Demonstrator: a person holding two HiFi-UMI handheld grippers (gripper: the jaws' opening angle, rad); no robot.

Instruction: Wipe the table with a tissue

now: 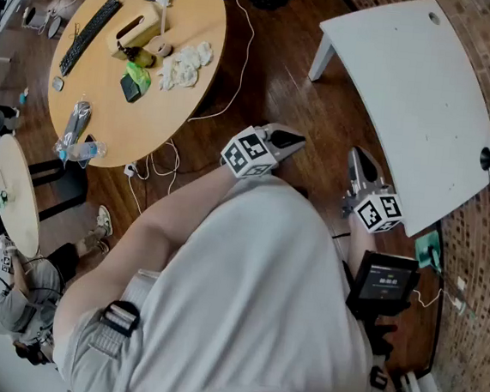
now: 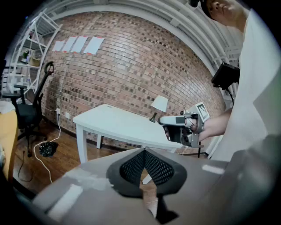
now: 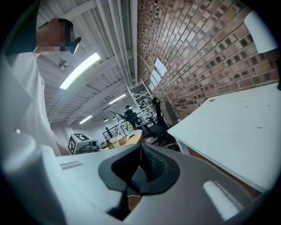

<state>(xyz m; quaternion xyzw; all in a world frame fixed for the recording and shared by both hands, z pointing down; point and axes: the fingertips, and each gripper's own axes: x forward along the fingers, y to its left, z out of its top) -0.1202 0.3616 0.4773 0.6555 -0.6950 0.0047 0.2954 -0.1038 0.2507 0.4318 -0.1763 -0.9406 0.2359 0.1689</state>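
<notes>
1. Holds the left gripper (image 1: pixel 292 141) with fingers pressed together on nothing; holds the right gripper (image 1: pixel 358 159) the same way, pads meeting, empty.
2. Points both a little downward over the floor, near the white table (image 1: pixel 411 86) but touching nothing.
3. Finds the tissue (image 1: pixel 186 64) on the round table (image 1: pixel 105 126), well apart from both grippers, near that table's right edge and just beside a green item (image 1: pixel 138 75).
4. Looks like a crumpled white wad in loose lumps, soft and uneven, spread flat rather than balled tight; reads as tissue, though too small here to be sure.
5. Risks wiping with bare jaws: without first fetching the tissue, would only drag hard fingertips over the white table, cleaning nothing and perhaps marking it.
6. Risks a failed pick: would merely shove the wad along with shut fingers, so calls for spreading them before closing in.
7. Risks a partial grab: could pinch one lump only, splitting the wad, tearing it, or leaving the rest behind.
8. Risks knocking clutter: reaching across the round table could bump the green item, the keyboard (image 1: pixel 90 34) or the bottles (image 1: pixel 83 136) lying near the rim.
9. Risks a trip or snag on the cable (image 1: pixel 242 61) trailing over the floor between the two tables, right along the way to the tissue.
</notes>
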